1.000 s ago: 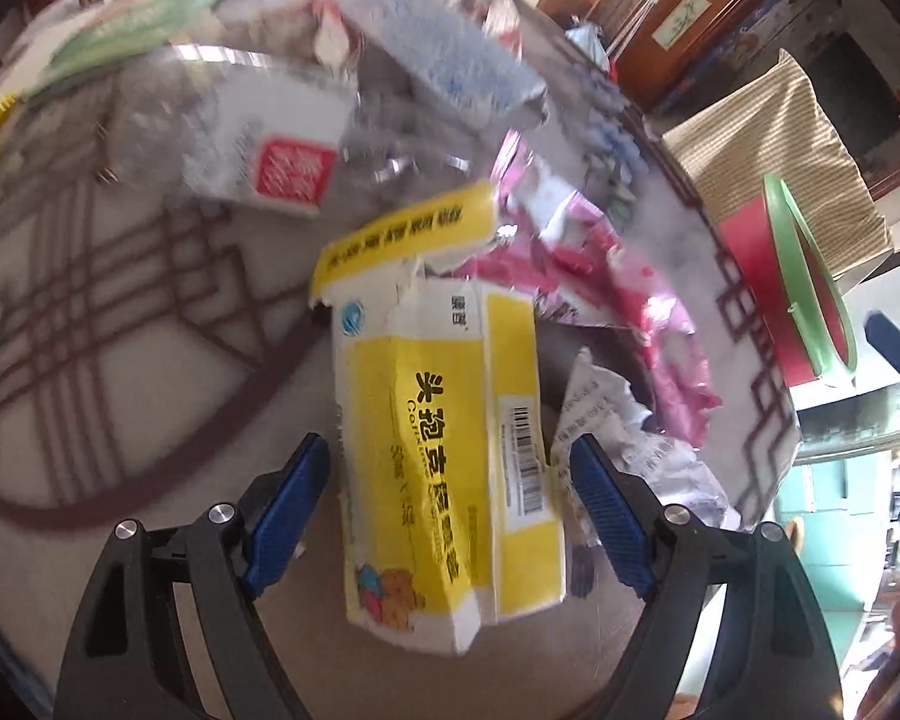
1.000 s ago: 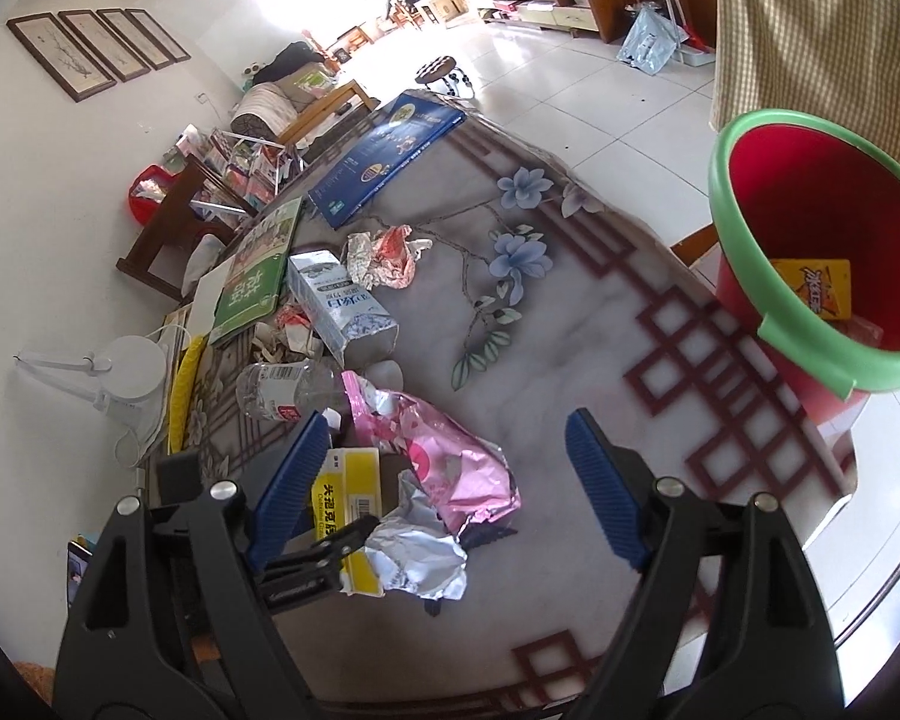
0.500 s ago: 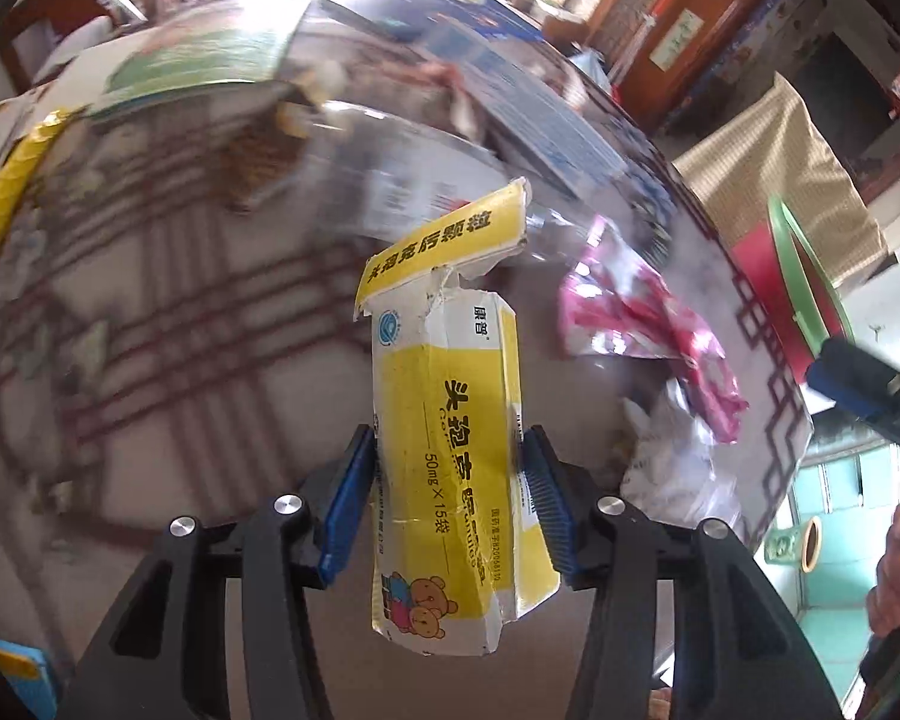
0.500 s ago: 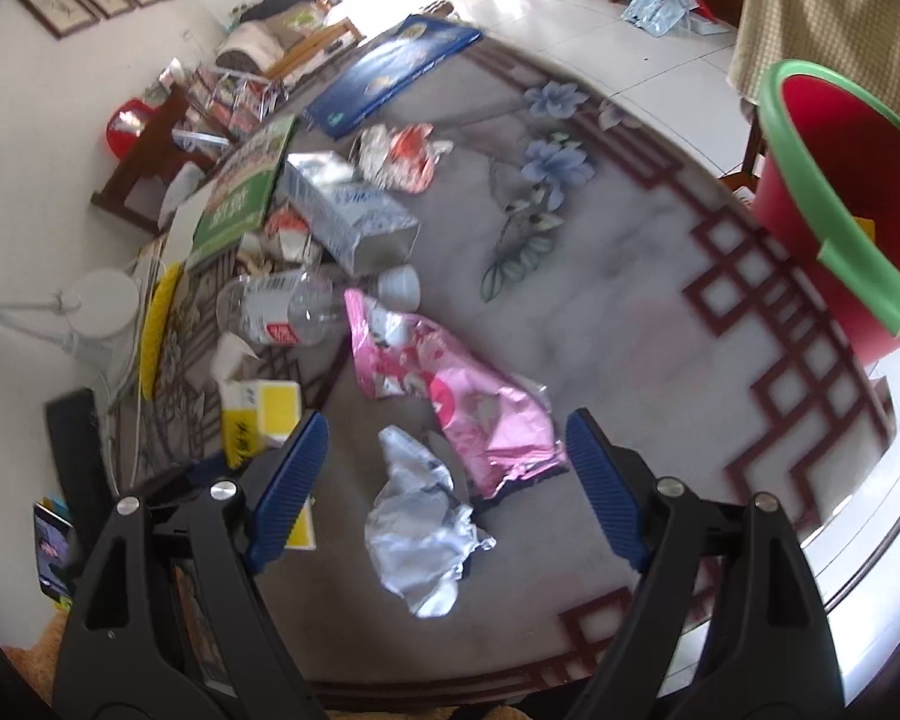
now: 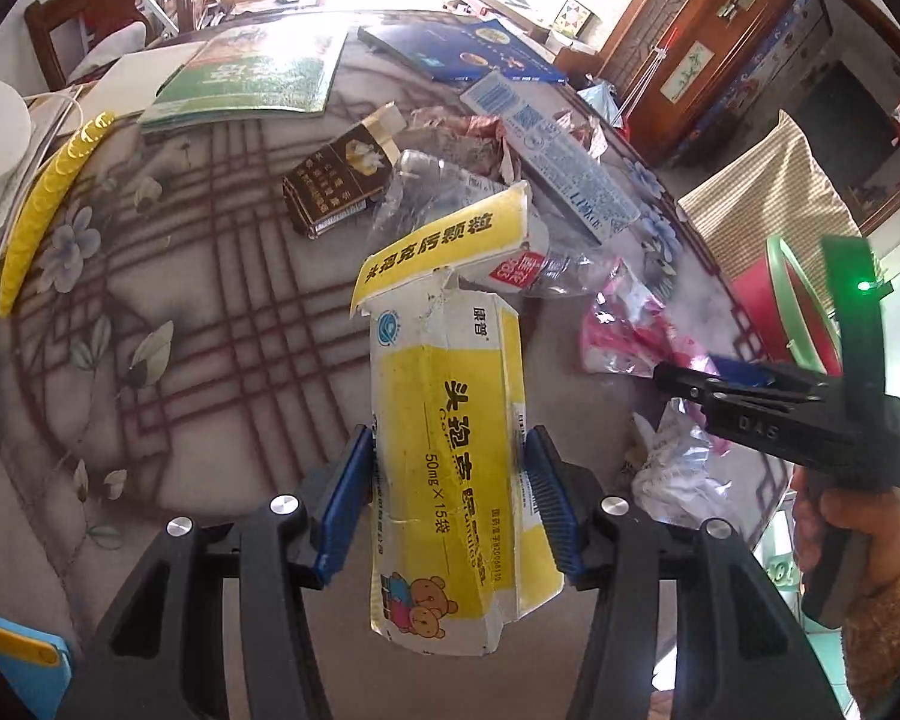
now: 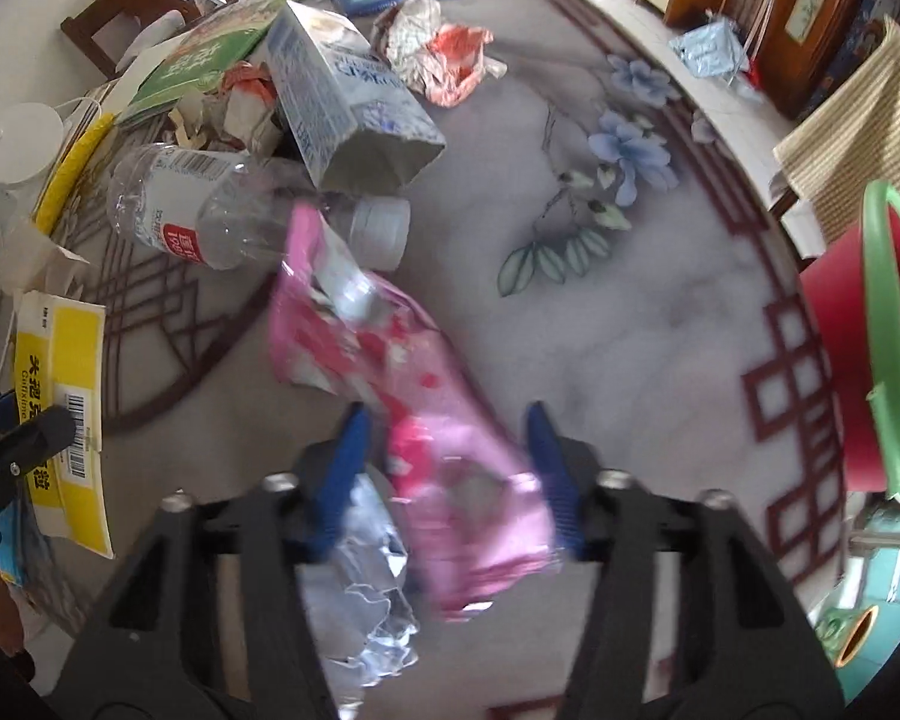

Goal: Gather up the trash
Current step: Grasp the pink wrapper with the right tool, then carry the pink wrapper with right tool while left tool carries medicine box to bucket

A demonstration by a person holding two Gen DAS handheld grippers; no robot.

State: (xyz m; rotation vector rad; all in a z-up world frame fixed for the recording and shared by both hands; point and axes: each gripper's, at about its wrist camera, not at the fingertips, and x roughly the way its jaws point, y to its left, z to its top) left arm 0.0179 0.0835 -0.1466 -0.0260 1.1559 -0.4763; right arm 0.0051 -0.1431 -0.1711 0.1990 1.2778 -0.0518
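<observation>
Left gripper [image 5: 447, 510]: fingers clamped on box [image 5: 450, 468], easing slightly.
Right gripper [image 6: 447, 474]: closing around wrapper [image 6: 414, 414].
Bin [image 6: 870, 354]: rightward, nearer right gripper.

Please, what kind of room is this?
Most likely a living or dining room in a home: a round patterned table strewn with trash, a wooden cabinet by the wall, and a wooden chair behind.

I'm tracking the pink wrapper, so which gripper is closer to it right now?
Right. The right gripper has the pink wrapper between its closing fingers. The left gripper is clamped on the yellow medicine box, off to the wrapper's side with table between them.
</observation>
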